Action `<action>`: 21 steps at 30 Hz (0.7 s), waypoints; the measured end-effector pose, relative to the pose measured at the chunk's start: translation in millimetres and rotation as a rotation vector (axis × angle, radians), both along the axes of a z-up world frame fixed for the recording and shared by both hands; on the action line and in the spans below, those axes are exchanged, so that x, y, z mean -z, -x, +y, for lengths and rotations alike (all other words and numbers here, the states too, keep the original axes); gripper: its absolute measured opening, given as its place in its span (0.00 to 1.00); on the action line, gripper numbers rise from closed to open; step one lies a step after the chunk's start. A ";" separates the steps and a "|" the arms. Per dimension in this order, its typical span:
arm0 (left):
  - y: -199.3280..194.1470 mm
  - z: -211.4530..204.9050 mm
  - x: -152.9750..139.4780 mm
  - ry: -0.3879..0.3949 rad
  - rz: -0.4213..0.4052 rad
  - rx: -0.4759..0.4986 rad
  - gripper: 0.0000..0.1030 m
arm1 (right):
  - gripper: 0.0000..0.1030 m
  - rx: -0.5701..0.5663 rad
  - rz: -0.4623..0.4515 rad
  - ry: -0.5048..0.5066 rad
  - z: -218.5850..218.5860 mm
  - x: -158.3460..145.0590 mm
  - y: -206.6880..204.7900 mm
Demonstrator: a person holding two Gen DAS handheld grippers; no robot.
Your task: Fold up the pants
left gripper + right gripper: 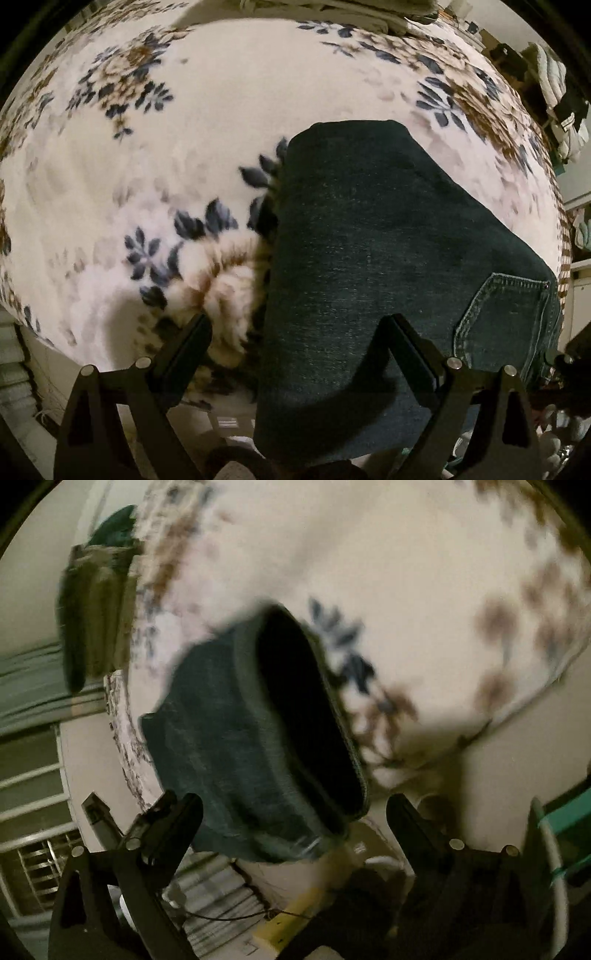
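Dark folded jeans (369, 240) lie on a cream blanket (221, 92) patterned with blue and brown flowers.

bed: floral fleece blanket (221, 92) | light: dim, warm | shelves (576, 206) at right

text: none legible | labels: none | brands: none | numbers: none | signs: none
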State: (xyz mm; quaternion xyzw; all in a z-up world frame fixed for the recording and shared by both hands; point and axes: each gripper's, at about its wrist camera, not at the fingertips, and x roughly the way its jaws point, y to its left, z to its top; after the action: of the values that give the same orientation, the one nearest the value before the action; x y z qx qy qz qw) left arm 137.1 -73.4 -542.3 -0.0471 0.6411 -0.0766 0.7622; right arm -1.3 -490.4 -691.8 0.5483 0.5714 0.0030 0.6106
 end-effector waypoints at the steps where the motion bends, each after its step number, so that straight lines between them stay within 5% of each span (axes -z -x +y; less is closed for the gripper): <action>1: 0.1 1.6 0.4 0.001 -0.002 -0.002 0.93 | 0.94 0.034 -0.010 -0.018 -0.2 5.5 -1.3; 2: 0.6 3.0 1.3 0.003 -0.003 -0.004 0.93 | 0.70 0.075 -0.018 -0.014 -1.8 5.7 0.0; 4: 1.8 6.2 4.4 0.012 0.003 -0.009 0.93 | 0.44 0.087 -0.021 0.082 -3.3 -9.6 -4.4; 5: 3.3 7.1 5.0 0.015 0.005 -0.009 0.93 | 0.12 0.071 -0.052 0.152 -0.5 -24.3 -7.7; 6: 5.2 6.4 6.1 0.024 0.010 -0.008 0.93 | 0.08 0.049 -0.093 0.206 2.0 -42.3 -10.8; 12: 7.5 15.3 7.4 0.066 0.023 -0.019 0.93 | 0.06 -0.084 -0.265 0.416 9.3 -122.2 -36.2; 15: 12.2 22.0 5.4 0.057 0.037 -0.025 0.93 | 0.06 -0.166 -0.212 0.414 6.7 -105.3 -51.4; 18: 13.1 28.7 1.2 0.064 0.045 -0.033 0.93 | 0.09 -0.295 0.016 0.235 -2.6 -45.7 -51.2; 21: 9.7 34.6 -7.6 0.060 0.020 -0.023 0.93 | 0.51 -0.231 0.007 0.177 -23.3 -43.2 -40.3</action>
State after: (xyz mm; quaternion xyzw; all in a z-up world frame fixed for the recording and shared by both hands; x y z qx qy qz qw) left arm 127.3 -38.9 -534.7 -0.0783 0.6457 -0.0866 0.7546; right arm 39.0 -513.7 -648.6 0.4229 0.6307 0.0208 0.6504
